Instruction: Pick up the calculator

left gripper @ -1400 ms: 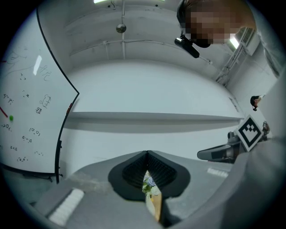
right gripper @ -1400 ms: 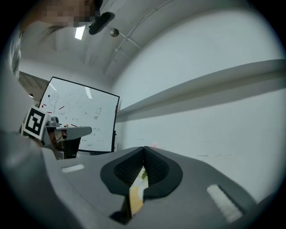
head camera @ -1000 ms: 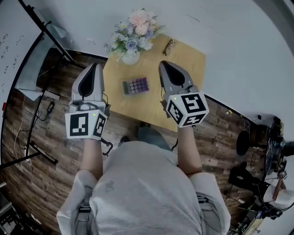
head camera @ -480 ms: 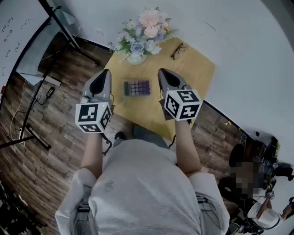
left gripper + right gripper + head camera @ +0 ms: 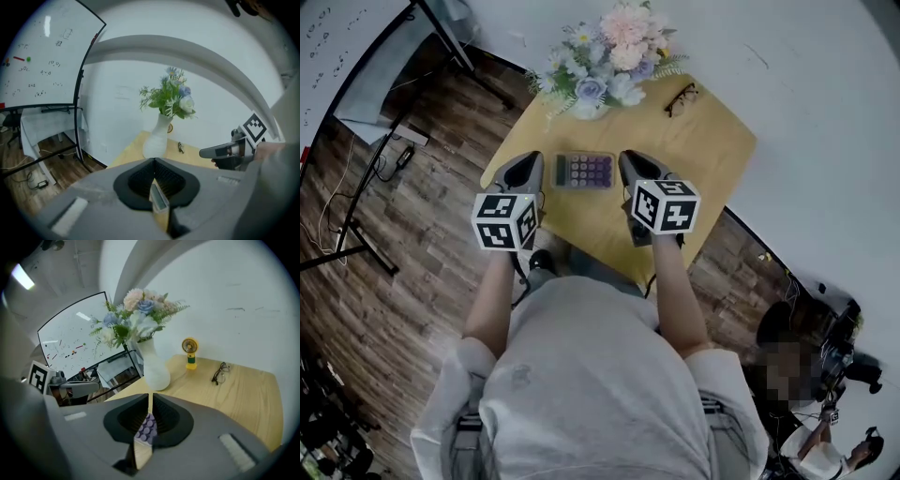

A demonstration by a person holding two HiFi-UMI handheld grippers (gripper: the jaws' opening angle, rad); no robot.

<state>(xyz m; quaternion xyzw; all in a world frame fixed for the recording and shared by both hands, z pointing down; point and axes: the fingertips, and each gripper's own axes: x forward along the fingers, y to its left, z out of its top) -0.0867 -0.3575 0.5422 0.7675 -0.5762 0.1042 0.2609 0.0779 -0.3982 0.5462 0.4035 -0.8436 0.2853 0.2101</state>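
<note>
Far left, the whiteboard (image 5: pixel 342 56) stands off the left corner of the surface (image 5: pixel 712 150), over the wooden floor (image 5: pixel 422 197).

My left gripper (image 5: pixel 531 161) is lower than it was a second ago. It then hung well above the surface and filled more of the head view. Its tip is now at the near-left edge of the surface, just beside the left end of the calculator (image 5: pixel 584 171), and no contact is visible. Its fingers (image 5: pixel 139 180) are clenched tip to tip and grasp nothing.

The calculator lies flat near the middle of the surface with its purple keys up, in front of the vase of flowers (image 5: pixel 605 56). It is in the same spot as before and now lies between my two grippers.

My right gripper (image 5: pixel 630 161) has likewise come down and closed in beside the calculator's right end. Its fingers (image 5: pixel 166 420) are opening, with a thin slit between them and nothing held in it. The purple keys show through the slit, on the surface beyond.

Further right, a pair of glasses (image 5: pixel 680 97) lies towards the far corner. In the right gripper view, a small yellow fan (image 5: pixel 190 352) stands between the vase and the glasses.
</note>
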